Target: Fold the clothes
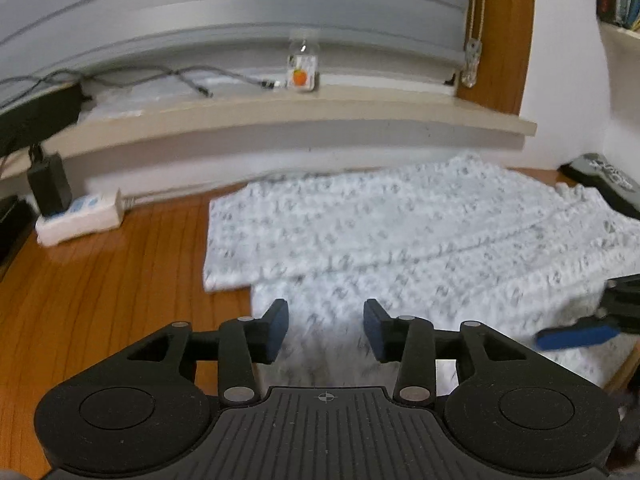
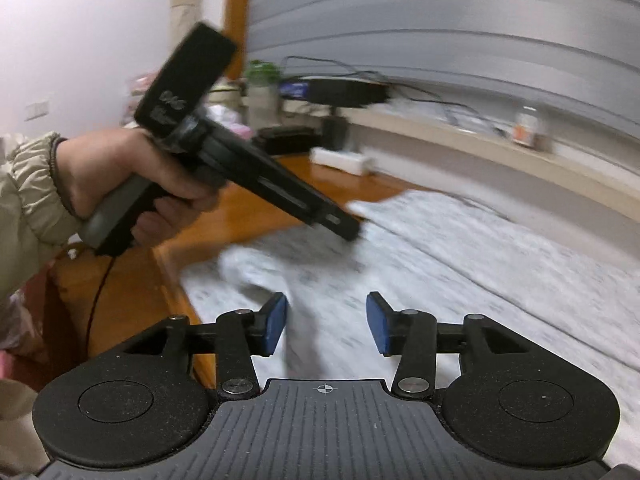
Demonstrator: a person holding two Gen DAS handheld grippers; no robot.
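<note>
A white knitted garment with small grey marks [image 1: 400, 232] lies spread on the wooden table, partly folded with one layer over another. It also shows in the right wrist view [image 2: 460, 264]. My left gripper [image 1: 326, 330] is open and empty, just above the garment's near left part. My right gripper [image 2: 326, 324] is open and empty over the garment's near edge. In the left wrist view, one blue finger of the right gripper [image 1: 576, 338] shows at the right. In the right wrist view, the left gripper's body [image 2: 256, 176] is held in a hand over the garment.
The wooden table [image 1: 100, 280] has bare surface left of the garment. A white power strip [image 1: 80, 218] lies at the back left. A ledge [image 1: 280, 112] behind holds a small bottle [image 1: 303, 66] and cables. A dark object [image 1: 604, 180] lies at the far right.
</note>
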